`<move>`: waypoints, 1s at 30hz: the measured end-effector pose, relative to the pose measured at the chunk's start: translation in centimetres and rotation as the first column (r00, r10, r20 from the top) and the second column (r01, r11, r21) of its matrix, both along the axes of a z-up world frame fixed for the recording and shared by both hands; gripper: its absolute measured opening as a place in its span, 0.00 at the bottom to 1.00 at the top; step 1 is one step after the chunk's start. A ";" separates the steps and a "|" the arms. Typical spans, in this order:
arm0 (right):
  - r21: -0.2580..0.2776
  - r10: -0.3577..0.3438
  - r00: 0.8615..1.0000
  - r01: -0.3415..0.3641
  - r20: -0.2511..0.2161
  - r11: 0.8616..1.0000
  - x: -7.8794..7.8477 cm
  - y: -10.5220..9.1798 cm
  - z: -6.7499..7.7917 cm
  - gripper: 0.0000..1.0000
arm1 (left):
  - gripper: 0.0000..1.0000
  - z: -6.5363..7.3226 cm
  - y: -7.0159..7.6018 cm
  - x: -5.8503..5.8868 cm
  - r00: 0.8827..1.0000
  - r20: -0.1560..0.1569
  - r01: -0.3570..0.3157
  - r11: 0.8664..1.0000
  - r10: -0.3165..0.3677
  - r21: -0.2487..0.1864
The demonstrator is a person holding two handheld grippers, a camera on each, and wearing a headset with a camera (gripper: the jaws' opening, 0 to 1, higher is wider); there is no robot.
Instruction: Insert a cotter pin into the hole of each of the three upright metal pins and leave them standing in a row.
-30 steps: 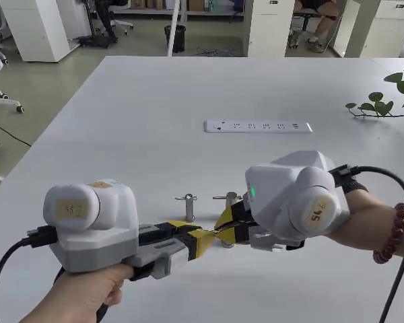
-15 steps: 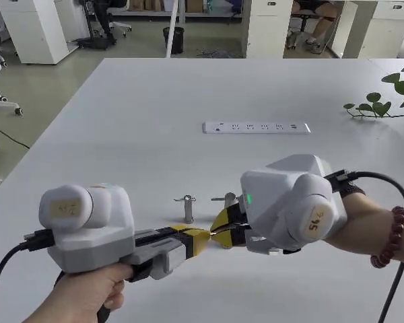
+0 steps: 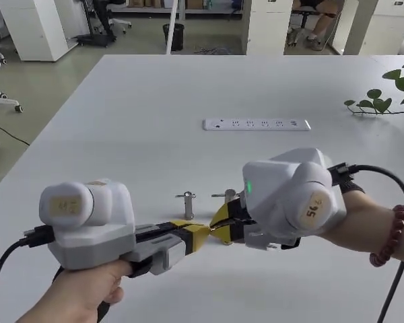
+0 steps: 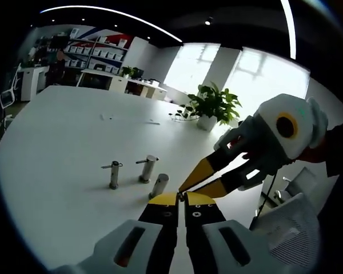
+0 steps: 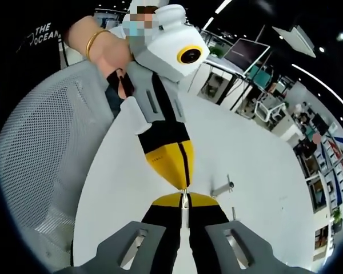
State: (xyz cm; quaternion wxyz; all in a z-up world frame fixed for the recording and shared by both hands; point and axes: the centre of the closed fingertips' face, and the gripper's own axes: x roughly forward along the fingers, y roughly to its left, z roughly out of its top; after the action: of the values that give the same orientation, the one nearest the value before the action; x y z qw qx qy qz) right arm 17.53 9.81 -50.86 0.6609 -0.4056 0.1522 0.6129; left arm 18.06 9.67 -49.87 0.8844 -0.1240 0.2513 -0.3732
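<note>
Still, as before, the head view shows the left gripper [image 3: 200,233] and right gripper [image 3: 220,225] meeting tip to tip above the tabletop [image 3: 155,121]. Left gripper view: its fingers [image 4: 163,201] are pressed together, near three standing metal pins [image 4: 147,169]. Right gripper view: its fingers [image 5: 202,201] pinch a thin cotter pin [image 5: 185,201], and a shirt [image 5: 43,31] reads "THE OCEAN".

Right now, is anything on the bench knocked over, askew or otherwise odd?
Nothing is plainly wrong. The first pin and second pin stand upright with cotter pins through their tops. The nearest pin is bare and looks slightly tilted, perhaps only fisheye distortion. The left tool and right tool meet tip to tip beside it.
</note>
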 end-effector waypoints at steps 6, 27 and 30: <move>0.093 -0.062 0.988 0.076 -0.139 0.993 0.0 0.0 0.6 0.00 | 0.00 0.3 0.0 -0.1 1.000 0.021 0.011 1.000 -0.011 0.012; 0.187 -0.135 0.839 0.270 -0.528 0.945 -1.0 -2.2 0.3 0.06 | 0.00 0.4 0.0 -2.1 0.975 0.129 0.171 0.981 -0.181 0.090; 0.190 -0.120 0.828 0.262 -0.548 0.946 -1.9 -2.3 0.0 0.08 | 0.00 0.1 -0.1 -2.6 0.967 0.136 0.201 0.974 -0.214 0.100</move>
State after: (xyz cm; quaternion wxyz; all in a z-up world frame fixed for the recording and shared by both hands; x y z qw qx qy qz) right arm 15.68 7.50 -50.88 0.6983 -0.1142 0.2879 0.6453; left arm 15.48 9.61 -49.74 0.8610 -0.0314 0.2131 -0.4608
